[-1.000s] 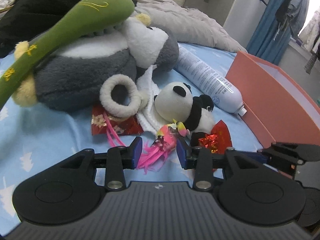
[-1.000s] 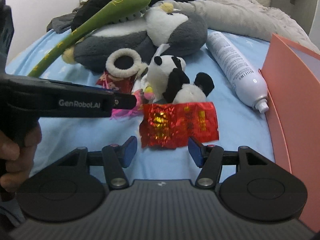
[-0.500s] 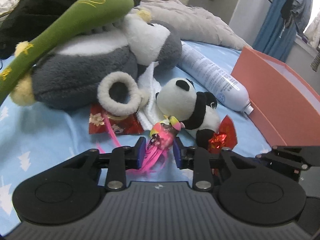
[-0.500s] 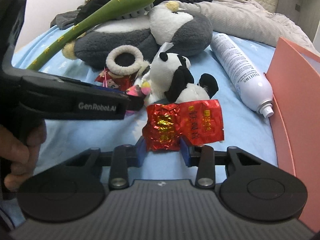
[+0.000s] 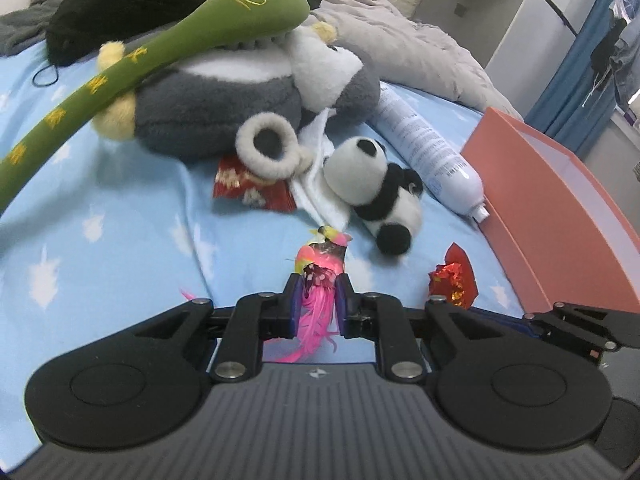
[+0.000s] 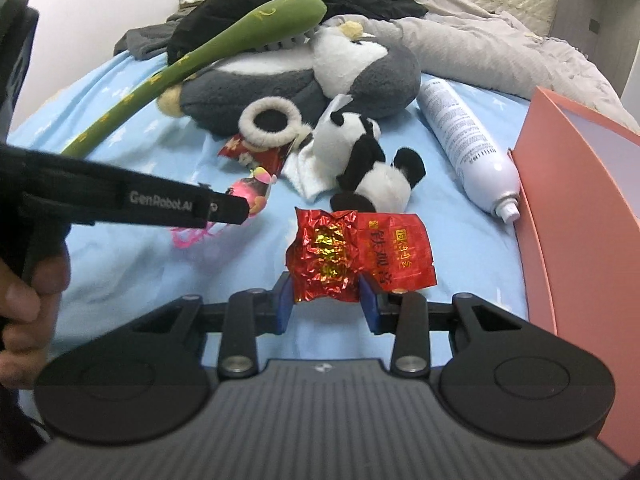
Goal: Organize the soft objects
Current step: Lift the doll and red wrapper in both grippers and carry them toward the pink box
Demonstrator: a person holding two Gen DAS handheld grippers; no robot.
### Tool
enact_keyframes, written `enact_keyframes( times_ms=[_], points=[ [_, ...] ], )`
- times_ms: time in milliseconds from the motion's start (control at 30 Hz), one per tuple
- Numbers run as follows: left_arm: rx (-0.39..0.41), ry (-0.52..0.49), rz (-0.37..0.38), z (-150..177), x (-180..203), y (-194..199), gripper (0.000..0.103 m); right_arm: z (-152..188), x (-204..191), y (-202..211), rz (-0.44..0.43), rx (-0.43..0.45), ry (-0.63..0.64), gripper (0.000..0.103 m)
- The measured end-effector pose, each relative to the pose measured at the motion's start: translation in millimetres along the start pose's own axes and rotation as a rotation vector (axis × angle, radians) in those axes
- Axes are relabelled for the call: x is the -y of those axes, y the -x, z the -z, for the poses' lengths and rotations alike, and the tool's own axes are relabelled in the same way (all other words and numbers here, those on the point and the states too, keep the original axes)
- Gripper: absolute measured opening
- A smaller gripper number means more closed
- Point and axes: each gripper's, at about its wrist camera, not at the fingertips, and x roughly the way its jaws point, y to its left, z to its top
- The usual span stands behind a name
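My left gripper (image 5: 318, 280) is shut on a pink feathered toy (image 5: 322, 264), lifted just off the blue sheet in front of a small panda plush (image 5: 372, 176). In the right wrist view my right gripper (image 6: 326, 292) is shut on the lower left part of a crumpled red foil packet (image 6: 360, 252), which stands up between the pads. The left gripper (image 6: 236, 210) comes in from the left there, with the pink toy (image 6: 258, 190) at its tip. The packet (image 5: 454, 280) also shows at the lower right of the left wrist view.
Behind lie a big grey and white plush (image 5: 224, 108), a long green plush (image 5: 160, 48), a fluffy ring (image 5: 266, 146) on a second red packet (image 5: 248, 192), a white cloth (image 5: 320, 184) and a white spray bottle (image 5: 432, 152). An orange box (image 5: 552, 208) stands at the right. A hand (image 6: 24, 304) holds the left gripper's grip.
Both grippers have closed, the left on the pink toy and the right on the red packet. Both have drawn back from the pile and risen a little with them.
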Motion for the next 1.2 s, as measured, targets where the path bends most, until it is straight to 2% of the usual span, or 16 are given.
enact_keyframes(
  times_ms=[167,300,367,633,733,800,900,933,1100,1200],
  points=[
    [-0.005,0.02,-0.007,19.5,7.6,22.9,0.021,14.5,-6.1,20.5,0.002,-0.02,0.028,0.039],
    [-0.043,0.081,0.006,42.7,8.9,35.0,0.021,27.8,-9.5,36.4,0.01,-0.031,0.07,0.039],
    [-0.054,0.099,-0.017,52.8,10.3,39.7,0.021,34.2,-10.9,43.0,0.028,-0.031,0.098,0.039],
    [-0.123,0.089,-0.004,62.6,15.5,43.0,0.021,50.0,-7.3,52.6,0.06,-0.077,0.127,0.04],
    [-0.149,0.107,0.002,61.7,13.5,38.7,0.022,52.0,-0.3,54.0,0.054,-0.087,0.054,0.039],
    [-0.157,0.116,0.011,61.3,11.8,37.3,0.029,50.8,1.8,54.8,0.051,-0.093,0.026,0.041],
    [-0.144,0.128,0.024,60.1,8.9,39.7,0.036,47.7,8.3,60.7,0.059,-0.089,-0.062,0.055],
    [-0.139,0.132,0.024,59.9,8.0,40.6,0.038,47.8,11.9,63.5,0.058,-0.085,-0.105,0.06],
    [-0.102,0.143,0.028,57.3,5.9,44.6,0.04,52.5,34.7,62.7,0.057,-0.107,-0.419,0.06],
    [-0.093,0.104,0.012,55.0,11.6,42.9,0.04,57.7,44.2,56.0,0.036,-0.114,-0.583,0.06]
  ],
)
